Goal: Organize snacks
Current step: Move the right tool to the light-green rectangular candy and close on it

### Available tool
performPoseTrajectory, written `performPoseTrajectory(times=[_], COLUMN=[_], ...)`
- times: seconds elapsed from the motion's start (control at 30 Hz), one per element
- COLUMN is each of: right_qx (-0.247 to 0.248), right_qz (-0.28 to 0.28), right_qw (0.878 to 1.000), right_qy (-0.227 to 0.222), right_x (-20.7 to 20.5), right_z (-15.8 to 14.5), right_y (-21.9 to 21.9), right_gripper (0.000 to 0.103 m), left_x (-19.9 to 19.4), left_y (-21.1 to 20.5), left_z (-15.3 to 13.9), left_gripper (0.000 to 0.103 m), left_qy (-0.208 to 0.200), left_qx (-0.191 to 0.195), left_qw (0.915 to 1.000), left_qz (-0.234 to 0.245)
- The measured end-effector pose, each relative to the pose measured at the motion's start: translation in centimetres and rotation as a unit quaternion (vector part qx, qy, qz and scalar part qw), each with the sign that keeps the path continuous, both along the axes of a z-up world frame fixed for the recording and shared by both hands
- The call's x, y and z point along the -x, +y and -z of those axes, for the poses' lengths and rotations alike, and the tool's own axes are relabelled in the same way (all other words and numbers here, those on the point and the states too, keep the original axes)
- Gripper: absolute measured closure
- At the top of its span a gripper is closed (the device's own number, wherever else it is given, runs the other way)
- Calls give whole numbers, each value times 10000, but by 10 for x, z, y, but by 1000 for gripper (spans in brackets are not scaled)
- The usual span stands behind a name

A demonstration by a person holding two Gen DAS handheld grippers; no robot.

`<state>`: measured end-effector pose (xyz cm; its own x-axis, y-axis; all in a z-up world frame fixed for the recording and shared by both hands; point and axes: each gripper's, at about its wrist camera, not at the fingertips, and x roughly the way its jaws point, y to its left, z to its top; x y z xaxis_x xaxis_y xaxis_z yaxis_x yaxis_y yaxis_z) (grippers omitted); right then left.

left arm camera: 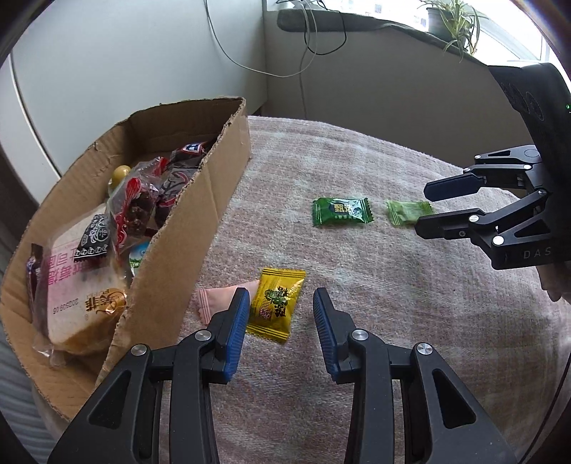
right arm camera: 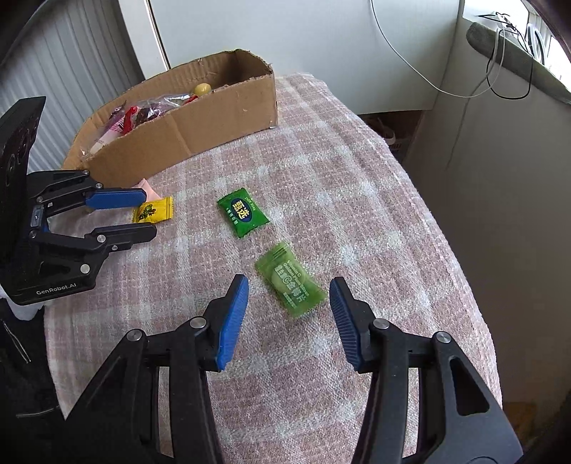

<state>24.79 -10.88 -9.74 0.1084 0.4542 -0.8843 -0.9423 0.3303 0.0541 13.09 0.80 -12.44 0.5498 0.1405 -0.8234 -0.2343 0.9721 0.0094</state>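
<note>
The left gripper (left arm camera: pixel 280 310) stands open over the checked cloth (left arm camera: pixel 392 321), its blue pads on either side of the yellow packet (left arm camera: pixel 276 305) and not pressing it; the packet lies flat just beside the cardboard box (left arm camera: pixel 200 228), at its near long wall. A pink packet (left arm camera: pixel 214 301) lies between the yellow one and that wall (partly hidden by the left finger). The right gripper (right arm camera: pixel 289 307) is likewise open, pads clear of the pale green packet (right arm camera: pixel 291 283) lying between them, well apart from the box. The dark green packet (right arm camera: pixel 242 213) lies between the pale green one and the box, touching neither. Farther off, the box itself holds a heap of wrapped snacks (left arm camera: pixel 107 250). Beyond the box, cables (left arm camera: pixel 307 43) hang from a sill bearing a potted plant (left arm camera: pixel 453 25).
</note>
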Motion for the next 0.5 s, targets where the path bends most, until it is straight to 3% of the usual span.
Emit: performPoseTrajectory(times=[0.17, 0.3, 0.4, 0.5], right_qx=[67, 183, 279, 403], right_qz=[-26, -142, -205, -282], right_qw=[10000, 9997, 9994, 9987], right_qy=[25, -33, -84, -160], right_x=[-6, -5, -5, -1], right_z=[4, 5, 5, 6], right_y=[5, 8, 12, 19], right_gripper=[53, 53, 53, 62], left_x=[-2, -6, -10, -15], left_y=[-1, -3, -4, -3], left_z=[4, 8, 9, 10], left_gripper=[68, 77, 77, 77], left_qy=[49, 78, 79, 54], left_qx=[10, 54, 41, 89], left_qw=[9999, 9997, 9996, 9997], left_qz=[131, 224, 267, 240])
